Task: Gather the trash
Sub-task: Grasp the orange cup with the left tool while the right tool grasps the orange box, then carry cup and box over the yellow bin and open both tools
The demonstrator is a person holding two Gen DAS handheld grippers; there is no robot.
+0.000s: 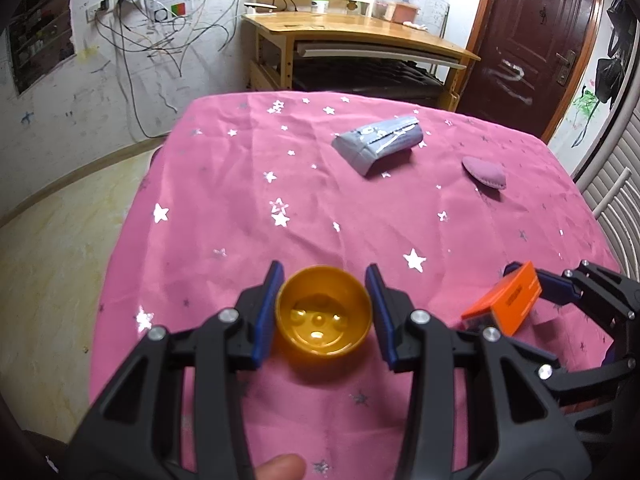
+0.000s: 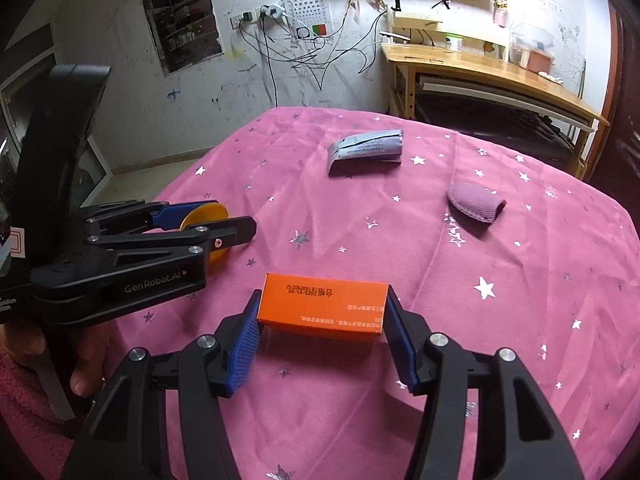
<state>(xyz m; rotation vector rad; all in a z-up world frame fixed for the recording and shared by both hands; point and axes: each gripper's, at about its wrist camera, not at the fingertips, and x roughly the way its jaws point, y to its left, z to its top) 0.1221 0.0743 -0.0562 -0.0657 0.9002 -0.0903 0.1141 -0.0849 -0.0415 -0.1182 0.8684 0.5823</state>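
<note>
A yellow plastic cup [image 1: 323,316] sits between the blue pads of my left gripper [image 1: 325,280], which is shut on it near the table's front edge; the cup also shows in the right wrist view [image 2: 208,216]. My right gripper [image 2: 323,308] is shut on an orange box [image 2: 322,307] lying on the pink cloth; the box also shows in the left wrist view [image 1: 508,304]. A grey crumpled wrapper [image 1: 378,142] [image 2: 365,151] lies farther back. A small pink pouch [image 1: 485,171] [image 2: 475,202] lies to its right.
The table wears a pink cloth with silver stars [image 1: 280,184]. A wooden desk [image 1: 360,36] stands behind it, a dark door [image 1: 536,40] at the back right, and cables hang on the wall [image 1: 160,36]. Floor shows at left [image 1: 52,248].
</note>
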